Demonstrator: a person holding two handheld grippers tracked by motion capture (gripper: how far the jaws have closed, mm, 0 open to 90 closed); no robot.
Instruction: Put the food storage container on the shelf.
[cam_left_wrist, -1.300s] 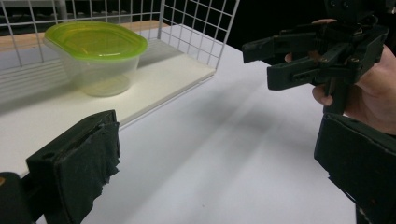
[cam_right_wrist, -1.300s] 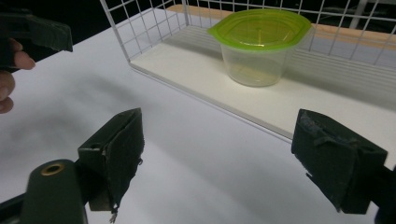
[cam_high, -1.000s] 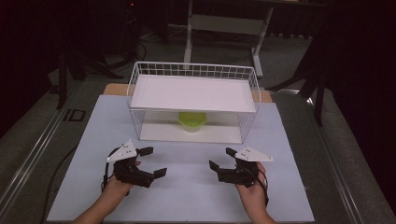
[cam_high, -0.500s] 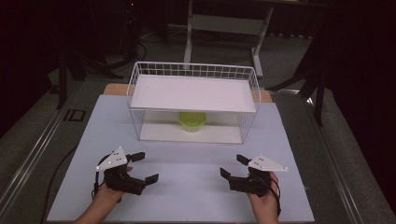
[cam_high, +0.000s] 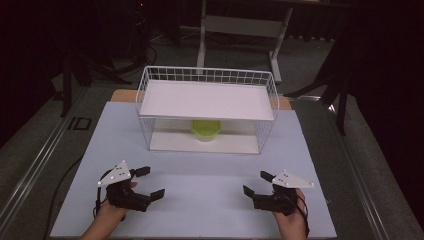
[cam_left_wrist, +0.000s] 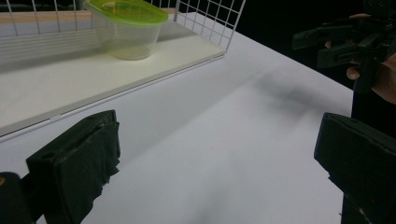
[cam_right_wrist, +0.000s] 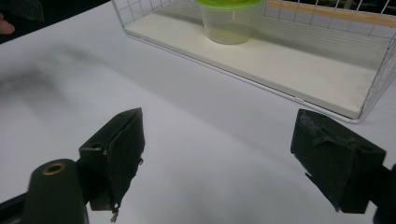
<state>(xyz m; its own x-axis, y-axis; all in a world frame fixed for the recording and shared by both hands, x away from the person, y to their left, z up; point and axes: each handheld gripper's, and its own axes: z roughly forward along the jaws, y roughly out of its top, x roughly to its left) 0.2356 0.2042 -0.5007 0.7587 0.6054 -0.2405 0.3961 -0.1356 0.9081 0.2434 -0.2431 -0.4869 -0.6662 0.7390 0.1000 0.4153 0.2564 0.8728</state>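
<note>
A clear tub with a green lid (cam_high: 205, 129) stands on the lower board of a white wire shelf rack (cam_high: 207, 83) at the table's far middle; it also shows as the tub (cam_left_wrist: 125, 27) and the tub (cam_right_wrist: 232, 21) in the gripper views. My left gripper (cam_high: 149, 182) hovers low at the front left, open and empty, its jaws wide apart (cam_left_wrist: 212, 154). My right gripper (cam_high: 255, 183) sits at the front right, likewise open with nothing between its jaws (cam_right_wrist: 219, 149). Both point inward, toward each other and the rack.
A white sheet (cam_high: 200, 200) covers the table. The rack's upper white board (cam_high: 207, 100) lies over the tub. In the left gripper view, the other hand and gripper (cam_left_wrist: 355, 39) appear at the upper right. Dark floor and a metal stand (cam_high: 240, 25) lie beyond.
Both grippers have drawn back toward the front edge and moved outward, away from each other. They stay open. The tub and rack have not moved.
</note>
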